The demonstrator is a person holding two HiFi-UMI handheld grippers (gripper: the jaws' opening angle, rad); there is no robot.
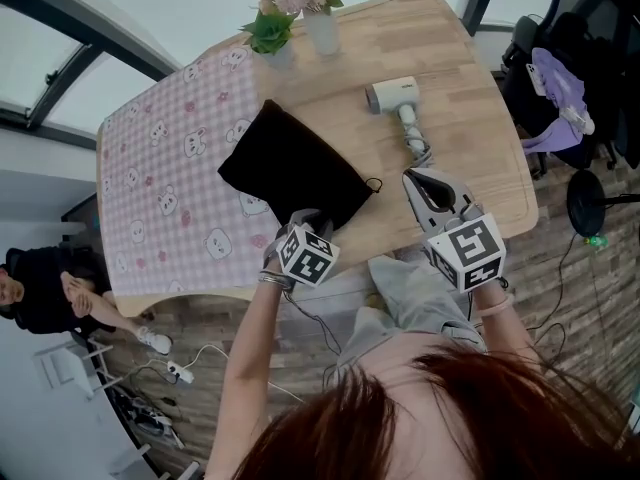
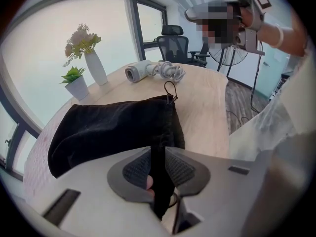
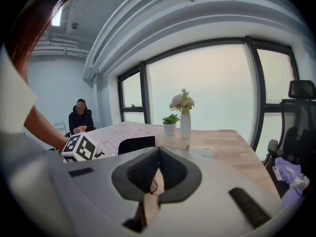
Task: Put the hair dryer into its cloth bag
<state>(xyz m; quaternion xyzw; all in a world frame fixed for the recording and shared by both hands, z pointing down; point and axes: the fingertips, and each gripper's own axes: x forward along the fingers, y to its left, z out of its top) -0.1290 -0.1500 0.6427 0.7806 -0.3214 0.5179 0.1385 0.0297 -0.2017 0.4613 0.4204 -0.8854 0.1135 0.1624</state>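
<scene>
A black cloth bag [image 1: 295, 168] lies flat in the middle of the wooden table [image 1: 470, 168], with its mouth towards me. My left gripper [image 1: 305, 220] points steeply down at the bag's near edge. In the left gripper view the black cloth [image 2: 113, 127] fills the gap between the pads [image 2: 136, 169] of my left gripper [image 2: 158, 168], which is shut on it. The white hair dryer [image 1: 395, 96] lies to the bag's right, its coiled cord [image 1: 416, 146] trailing towards me. My right gripper [image 1: 413, 178] hovers shut just short of the cord, holding nothing.
A white vase of flowers [image 1: 320, 18] and a small potted plant [image 1: 270, 33] stand at the table's far edge. A pink checked cloth [image 1: 165, 188] covers the left half. A seated person [image 1: 40, 288] is at the left, an office chair [image 1: 555, 98] at the right.
</scene>
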